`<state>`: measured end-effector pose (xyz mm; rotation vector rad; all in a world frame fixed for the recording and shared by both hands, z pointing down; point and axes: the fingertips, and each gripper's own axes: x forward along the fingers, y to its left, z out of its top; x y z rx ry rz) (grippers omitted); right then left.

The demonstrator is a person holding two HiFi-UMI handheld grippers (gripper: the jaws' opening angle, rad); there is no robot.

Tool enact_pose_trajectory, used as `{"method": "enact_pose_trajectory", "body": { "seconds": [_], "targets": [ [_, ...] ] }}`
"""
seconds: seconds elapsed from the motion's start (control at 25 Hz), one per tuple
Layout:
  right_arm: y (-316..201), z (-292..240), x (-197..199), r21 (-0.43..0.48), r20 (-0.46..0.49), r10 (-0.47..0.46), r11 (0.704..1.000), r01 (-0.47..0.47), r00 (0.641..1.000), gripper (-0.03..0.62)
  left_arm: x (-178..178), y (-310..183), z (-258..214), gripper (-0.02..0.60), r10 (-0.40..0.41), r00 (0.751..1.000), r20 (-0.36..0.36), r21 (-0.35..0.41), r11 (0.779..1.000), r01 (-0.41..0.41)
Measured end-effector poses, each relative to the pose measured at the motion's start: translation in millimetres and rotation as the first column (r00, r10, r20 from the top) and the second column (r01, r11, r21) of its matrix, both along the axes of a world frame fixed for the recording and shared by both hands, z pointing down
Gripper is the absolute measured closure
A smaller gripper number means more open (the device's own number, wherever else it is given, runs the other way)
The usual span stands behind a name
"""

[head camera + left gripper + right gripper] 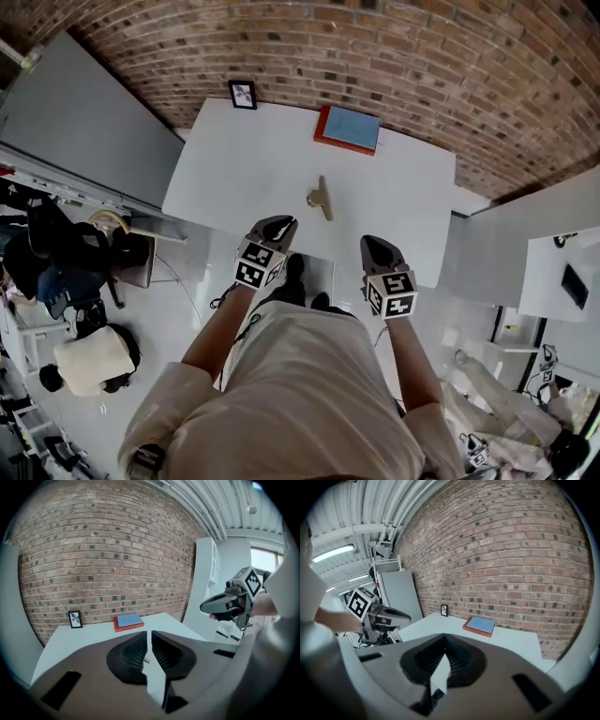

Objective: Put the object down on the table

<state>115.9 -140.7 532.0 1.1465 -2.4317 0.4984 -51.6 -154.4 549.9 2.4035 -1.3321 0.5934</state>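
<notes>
A small tan wooden object [320,198] lies alone on the white table [225,178], near its middle. My left gripper [281,222] hovers over the table's near edge, short of the object and to its left; its jaws stand almost together with only a thin slit and nothing in them [149,633]. A sliver of the tan object [146,660] shows through that slit. My right gripper [373,241] hangs over the near edge to the object's right, shut and empty [443,636]. Each gripper view shows the other gripper at its side, the right one [220,605] and the left one [393,616].
A red and blue book [348,128] and a small framed picture [242,95] sit at the table's far edge against the brick wall. A grey panel [84,122] stands to the left. Chairs and bags [89,272] crowd the floor at left.
</notes>
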Motion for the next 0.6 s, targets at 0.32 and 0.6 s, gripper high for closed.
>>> {"method": "enact_pose_trajectory", "body": {
  "seconds": [0.32, 0.6],
  "targets": [
    [18, -22, -15, 0.063, 0.007, -0.033, 0.998, 0.032, 0.999, 0.591, -34, 33, -27, 0.579, -0.07, 0.997, -0.035, 0.054, 0.996, 0.072],
    [32, -49, -38, 0.106, 0.012, -0.016, 0.994, 0.015, 1.0, 0.591, -67, 58, -65, 0.588, -0.058, 0.994, -0.092, 0.128, 0.989, 0.069]
  ]
}}
